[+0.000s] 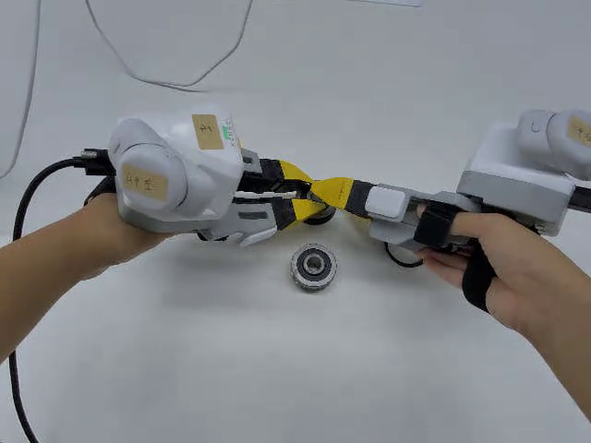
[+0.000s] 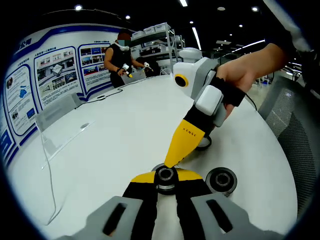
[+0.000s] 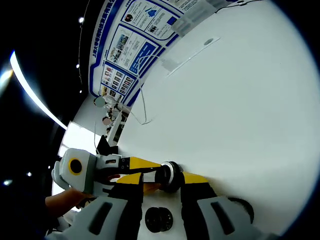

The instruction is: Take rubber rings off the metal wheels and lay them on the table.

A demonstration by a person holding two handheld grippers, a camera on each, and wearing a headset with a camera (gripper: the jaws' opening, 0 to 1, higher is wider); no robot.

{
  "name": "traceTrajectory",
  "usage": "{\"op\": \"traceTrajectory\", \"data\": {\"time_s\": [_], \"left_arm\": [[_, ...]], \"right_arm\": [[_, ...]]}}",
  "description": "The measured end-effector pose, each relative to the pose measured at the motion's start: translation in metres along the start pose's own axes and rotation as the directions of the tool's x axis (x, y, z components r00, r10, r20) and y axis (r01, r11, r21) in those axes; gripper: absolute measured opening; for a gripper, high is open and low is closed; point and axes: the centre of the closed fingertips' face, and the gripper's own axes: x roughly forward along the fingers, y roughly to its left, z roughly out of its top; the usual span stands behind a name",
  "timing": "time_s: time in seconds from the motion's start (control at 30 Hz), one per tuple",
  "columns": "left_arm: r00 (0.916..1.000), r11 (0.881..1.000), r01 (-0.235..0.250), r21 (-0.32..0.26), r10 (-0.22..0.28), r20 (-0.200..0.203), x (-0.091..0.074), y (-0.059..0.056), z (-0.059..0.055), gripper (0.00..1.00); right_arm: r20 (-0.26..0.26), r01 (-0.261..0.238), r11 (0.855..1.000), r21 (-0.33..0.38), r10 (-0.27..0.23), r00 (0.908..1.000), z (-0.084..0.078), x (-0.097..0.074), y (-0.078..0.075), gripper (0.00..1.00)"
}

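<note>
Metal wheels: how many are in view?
2. The held wheel is clamped between the fingers of the left gripper, where the right gripper meets it; the loose wheel lies on the table beside it. None seems hidden.

I see one metal wheel (image 2: pixel 166 178) pinched between the yellow tips of my left tool (image 2: pixel 166 174), with a dark ring around its shiny hub. A second wheel (image 1: pixel 314 267) lies flat on the white bench (image 1: pixel 277 369) just beside it, black rubber still on, bore up. A loose black rubber ring (image 1: pixel 404 257) lies flat nearby, partly hidden.
</note>
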Motion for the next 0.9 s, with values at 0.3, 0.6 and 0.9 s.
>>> {"op": "traceTrajectory", "data": {"time_s": [0.3,0.6,0.9], "left_arm": [[1.0000,1.000,0.001,0.002,-0.001,0.000,0.0000,0.0001,-0.0004,0.13],[1.0000,1.000,0.002,0.005,-0.002,-0.003,0.0000,-0.0002,-0.0002,0.13],[1.0000,1.000,0.003,0.007,-0.003,-0.005,-0.0002,-0.0007,0.0003,0.12]], "right_arm": [[0.006,-0.001,1.000,-0.013,0.001,1.0000,0.0022,-0.0020,0.0000,0.29],[-0.001,0.004,1.000,-0.029,-0.004,1.0000,0.0002,-0.0047,-0.0004,0.27],[0.000,0.015,0.999,-0.050,-0.015,0.9999,-0.0012,-0.0058,-0.0015,0.22]]}}
